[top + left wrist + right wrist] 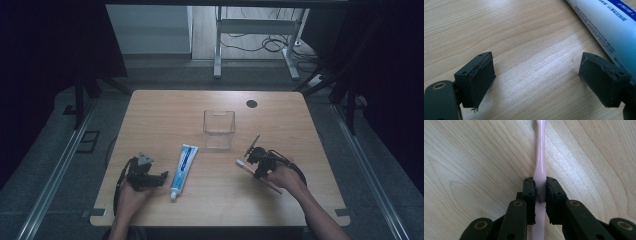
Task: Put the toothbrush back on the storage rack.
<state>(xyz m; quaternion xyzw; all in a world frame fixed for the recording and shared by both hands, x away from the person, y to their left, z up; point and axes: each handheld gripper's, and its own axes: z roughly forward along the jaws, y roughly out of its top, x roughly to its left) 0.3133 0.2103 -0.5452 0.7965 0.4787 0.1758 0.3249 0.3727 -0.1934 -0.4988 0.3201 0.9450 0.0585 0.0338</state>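
Near the table's [150,107] front left corner, the left gripper [159,177] rests on the wood with its jaws spread wide and nothing between them. Just to its right lies a toothpaste tube [183,169], cap toward the front edge. Farther back, about midway across the table, stands a clear plastic container [219,123] with nothing in it. Toward the front right, the right gripper [254,162] is clenched on a pink toothbrush [540,167]; both pads squeeze its handle, and the brush lies on the wood.
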